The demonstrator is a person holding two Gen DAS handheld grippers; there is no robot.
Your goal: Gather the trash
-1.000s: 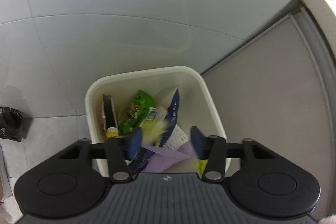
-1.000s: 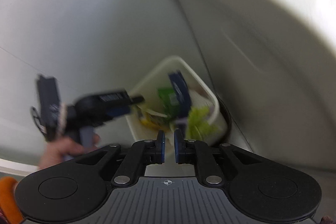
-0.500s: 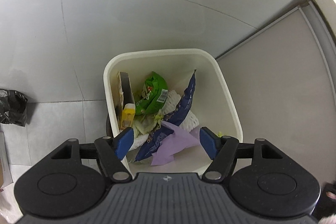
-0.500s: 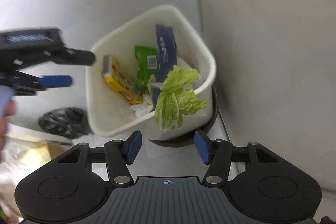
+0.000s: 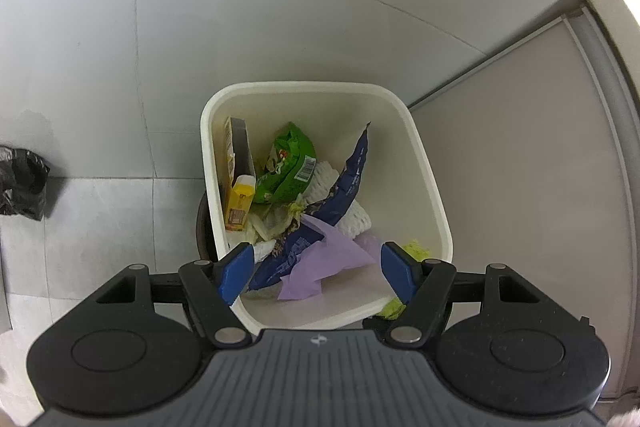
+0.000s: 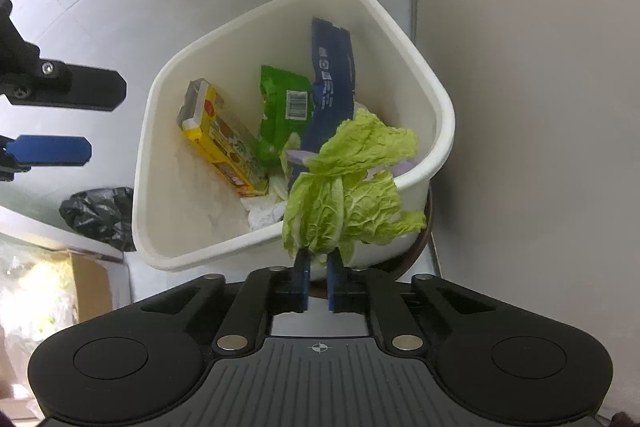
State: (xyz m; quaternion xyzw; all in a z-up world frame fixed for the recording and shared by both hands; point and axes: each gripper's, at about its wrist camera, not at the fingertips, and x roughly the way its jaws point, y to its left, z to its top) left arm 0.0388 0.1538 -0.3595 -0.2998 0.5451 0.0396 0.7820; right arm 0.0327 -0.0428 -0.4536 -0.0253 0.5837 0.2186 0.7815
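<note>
A white trash bin (image 5: 304, 87) stands on the floor against a tiled wall. In it lie a yellow carton (image 6: 220, 139), a green wrapper (image 6: 284, 107), a dark blue wrapper (image 6: 332, 67) and purple paper (image 5: 320, 259). A pale green cabbage leaf (image 6: 348, 187) drapes over the bin's near rim (image 6: 256, 11). My right gripper (image 6: 317, 261) is just below it, its jaws closing and pinching the leaf's stem end. My left gripper (image 5: 318, 267) hovers above the bin, its jaws opening with nothing between them. Its blue finger (image 6: 48, 150) shows at the left of the right wrist view.
A crumpled black bag (image 5: 20, 183) lies on the floor left of the bin. A cardboard box (image 6: 88, 287) sits nearer, at the lower left. A grey panel (image 5: 520, 167) closes off the right side. A dark round base (image 6: 420, 243) pokes out beneath the bin.
My right gripper dropped toward the bin, spread wide, then shut on the cabbage leaf at the rim. My left gripper spread wider and the bin slid toward the centre of its view.
</note>
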